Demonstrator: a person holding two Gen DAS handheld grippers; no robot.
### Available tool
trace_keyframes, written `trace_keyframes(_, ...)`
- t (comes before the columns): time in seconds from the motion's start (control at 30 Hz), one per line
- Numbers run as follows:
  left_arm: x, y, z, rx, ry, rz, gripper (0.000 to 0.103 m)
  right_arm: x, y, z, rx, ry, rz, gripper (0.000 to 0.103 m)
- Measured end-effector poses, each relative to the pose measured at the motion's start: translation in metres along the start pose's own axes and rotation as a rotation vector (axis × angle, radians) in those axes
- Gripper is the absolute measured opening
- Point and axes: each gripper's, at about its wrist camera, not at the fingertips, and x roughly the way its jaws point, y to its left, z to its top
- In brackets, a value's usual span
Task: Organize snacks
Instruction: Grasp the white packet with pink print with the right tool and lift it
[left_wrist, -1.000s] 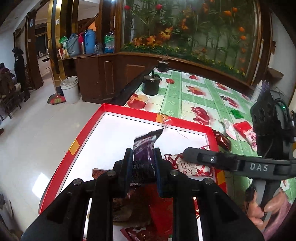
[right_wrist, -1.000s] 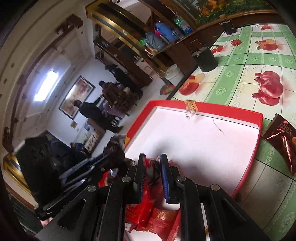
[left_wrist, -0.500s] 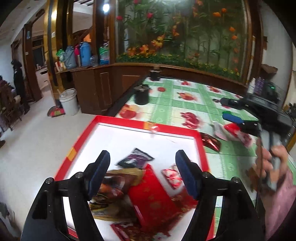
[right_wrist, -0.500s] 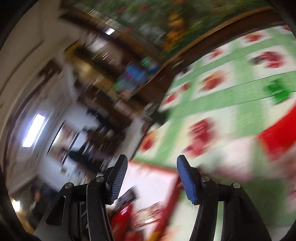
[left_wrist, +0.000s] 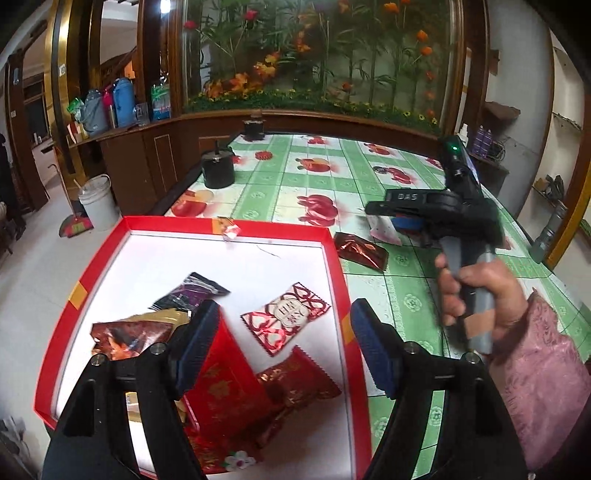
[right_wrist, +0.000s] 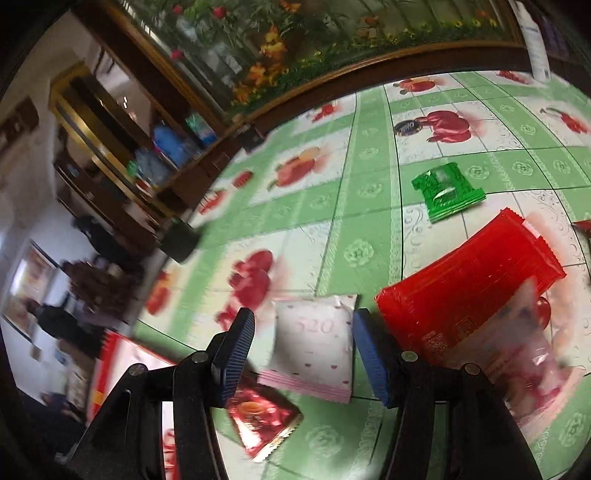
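Jaws of my right gripper stand apart with the white-pink packet between them, and no pad presses on it; my left gripper is also spread and holds nothing, hanging over the red tray; I judge the step in hand is to take this white-pink packet from the green tablecloth and bring it to the tray.

To do it well I would lower the fingers until they nearly touch the cloth, keep the packet centred between the pads, and close on its two side edges, not on a corner; it is flat and thin, so it may slide or bend if I pinch too high; the big red packet lies just beside it at 3 o'clock, and I should not catch its edge.

The packet is white with small pink dots and the figures 520; its lower border is pink; a dark red foil packet lies near at 7 o'clock, and a green packet is well apart at 1 o'clock.

Inside the tray several snacks already lie: a heart-pattern packet in the middle and a dark purple packet at 10 o'clock from it.
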Motion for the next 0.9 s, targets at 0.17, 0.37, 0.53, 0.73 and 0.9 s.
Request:
trace_keyframes(0.17, 0.002, -0.008, 0.000, 0.002, 0.021, -0.014, 0.073, 0.006, 0.015, -0.006, -0.142, 0.012, -0.134, 0.044)
trace_keyframes(0.37, 0.008, -0.026, 0.006, -0.001, 0.059, -0.047, 0.073, 0.003, 0.029, -0.012, -0.226, 0.073, -0.186, 0.038)
trace_keyframes(0.53, 0.015, -0.058, 0.027, 0.029, 0.072, -0.100, 0.073, -0.052, -0.001, 0.011, -0.098, 0.027, 0.046, 0.037)
trace_keyframes(0.73, 0.042, -0.122, 0.057, 0.064, 0.104, -0.155, 0.073, -0.130, -0.100, 0.037, 0.089, -0.146, 0.092, 0.037)
trace_keyframes(0.9, 0.089, -0.180, 0.069, 0.028, 0.178, -0.148, 0.074, -0.143, -0.186, 0.033, 0.268, -0.129, -0.003, 0.037)
